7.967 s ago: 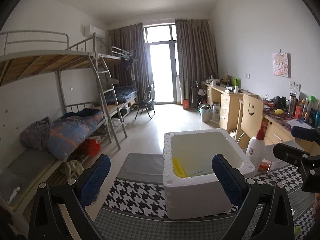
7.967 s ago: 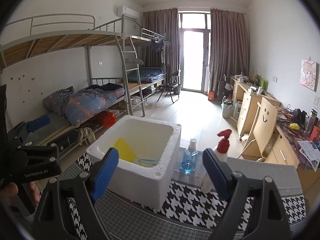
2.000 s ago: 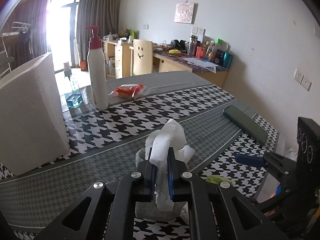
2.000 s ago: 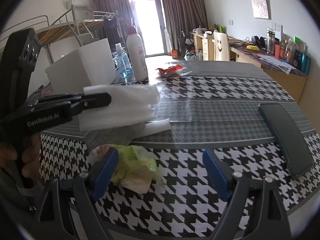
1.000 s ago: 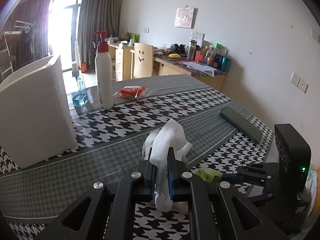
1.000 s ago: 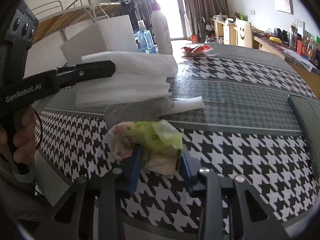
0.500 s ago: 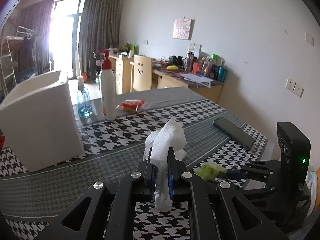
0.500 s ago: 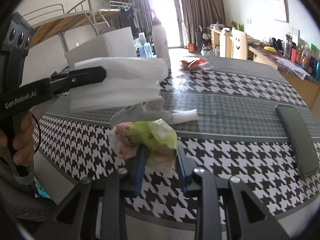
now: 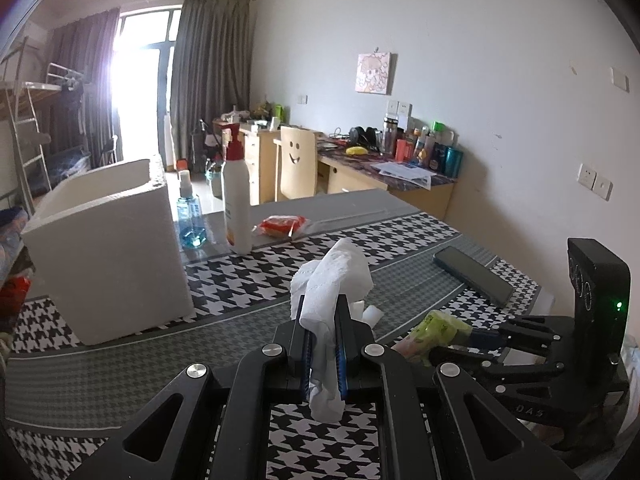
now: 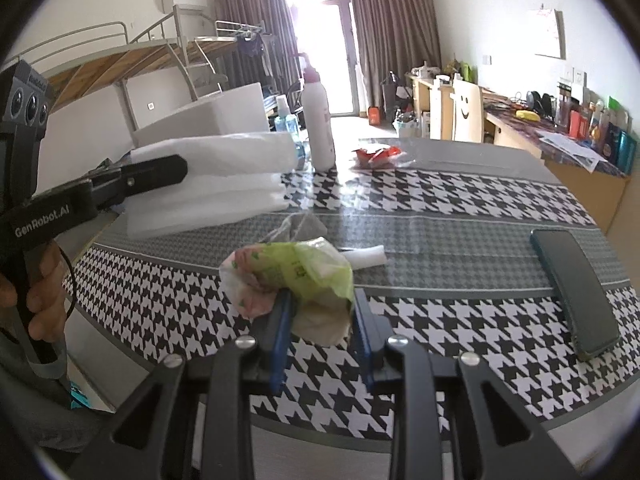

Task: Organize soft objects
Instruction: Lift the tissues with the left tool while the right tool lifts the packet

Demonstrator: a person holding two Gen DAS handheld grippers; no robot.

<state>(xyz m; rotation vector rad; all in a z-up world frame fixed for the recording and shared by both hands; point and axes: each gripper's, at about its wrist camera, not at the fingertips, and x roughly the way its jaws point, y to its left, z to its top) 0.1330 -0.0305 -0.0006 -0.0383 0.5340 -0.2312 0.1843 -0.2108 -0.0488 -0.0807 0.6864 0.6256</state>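
My left gripper point(image 9: 323, 344) is shut on a wad of white tissue point(image 9: 330, 280) and holds it above the houndstooth table; the wad also shows in the right wrist view point(image 10: 216, 184). My right gripper point(image 10: 320, 320) is shut on a green and pink tissue packet point(image 10: 296, 276), lifted off the table; the packet also shows in the left wrist view point(image 9: 432, 332). A white foam box point(image 9: 108, 248) stands at the table's far left. A small white scrap point(image 10: 366, 260) and a clear wrapper point(image 10: 300, 226) lie on the table beyond the packet.
A white pump bottle point(image 9: 236, 200), a blue sanitizer bottle point(image 9: 191, 220) and a red snack pack point(image 9: 282, 226) stand past the box. A dark phone point(image 10: 574, 284) lies at the right. The table's front edge is close below both grippers.
Both grippers have risen a little with their loads. The right gripper closed on the green packet about a second ago and has lifted it off the table.
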